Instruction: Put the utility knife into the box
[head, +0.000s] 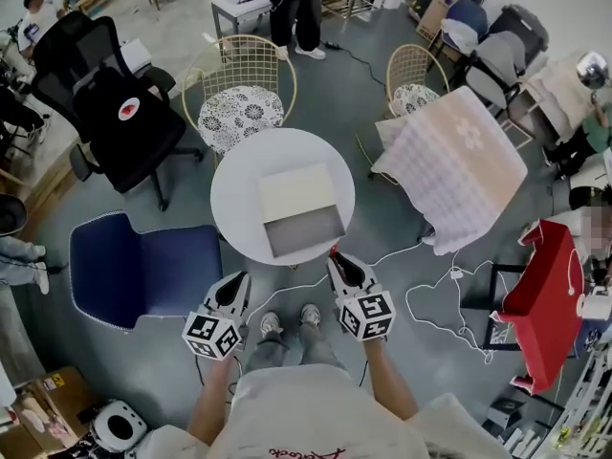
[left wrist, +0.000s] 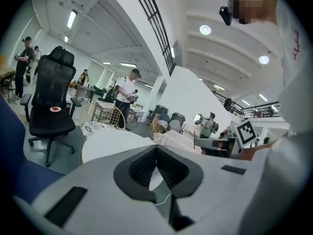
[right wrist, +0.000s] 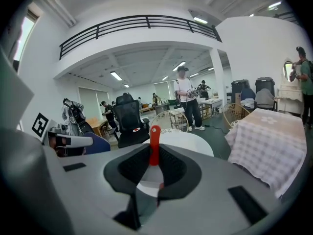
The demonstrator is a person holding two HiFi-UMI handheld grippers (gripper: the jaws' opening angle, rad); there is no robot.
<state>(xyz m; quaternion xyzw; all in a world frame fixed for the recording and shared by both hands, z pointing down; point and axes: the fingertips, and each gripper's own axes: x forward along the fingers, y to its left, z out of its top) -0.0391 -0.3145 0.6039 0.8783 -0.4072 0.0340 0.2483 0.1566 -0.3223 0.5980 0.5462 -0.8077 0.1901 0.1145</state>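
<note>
An open box stands on the round white table (head: 239, 189), its beige lid (head: 297, 192) lying behind the grey base (head: 303, 230). My right gripper (head: 338, 260) hovers just off the table's near edge, shut on a red utility knife (head: 333, 251). In the right gripper view the utility knife (right wrist: 154, 143) sticks up between the closed jaws of the right gripper (right wrist: 154, 156), with the table (right wrist: 188, 142) beyond. My left gripper (head: 241, 278) hangs lower left of the table, shut and holding nothing. The left gripper (left wrist: 156, 153) points at the table (left wrist: 110, 141).
A blue seat (head: 143, 266) sits left of the table, and a black office chair (head: 124, 113) further back. A wire chair (head: 239, 94) stands behind the table. A cloth-covered table (head: 459, 165) is on the right, near floor cables (head: 449, 304) and a red stand (head: 540, 295).
</note>
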